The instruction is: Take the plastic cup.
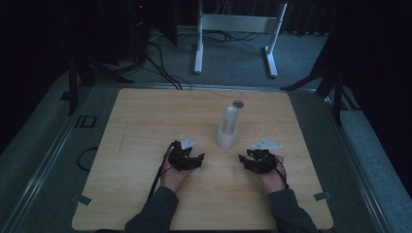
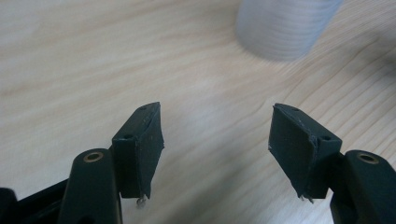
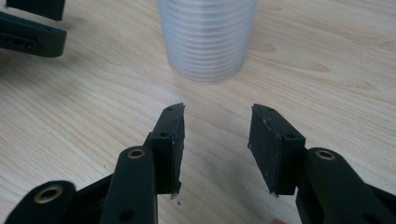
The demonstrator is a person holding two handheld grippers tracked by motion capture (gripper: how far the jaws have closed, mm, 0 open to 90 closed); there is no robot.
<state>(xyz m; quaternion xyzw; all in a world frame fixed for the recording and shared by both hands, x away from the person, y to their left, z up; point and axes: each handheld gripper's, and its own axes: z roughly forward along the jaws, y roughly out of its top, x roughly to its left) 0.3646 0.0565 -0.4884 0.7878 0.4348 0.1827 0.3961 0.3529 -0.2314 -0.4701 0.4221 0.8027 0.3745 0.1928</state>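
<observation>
A pale wooden table (image 1: 145, 145) takes up most of the high view, with dark carpeted floor around it and a white metal frame (image 1: 238, 29) standing on the floor beyond its far edge, beside loose black cables (image 1: 160, 68). On the table stands one upright stack of clear plastic cups (image 1: 228, 127), a little right of centre and well clear of every edge; its ribbed foot shows in the right gripper view (image 3: 208, 39) and, blurred, in the left gripper view (image 2: 285, 28). Two grippers rest at the near side, one in each hand. The left gripper (image 1: 187, 159) sits near and to the left of the stack, the right gripper (image 1: 255, 161) near and to the right, with the stack between them and slightly farther off. Nothing lies between either gripper and the cups. Each gripper's two jaws stand apart with bare table showing in the gap, gripping nothing, though this is the narrowest they get.
</observation>
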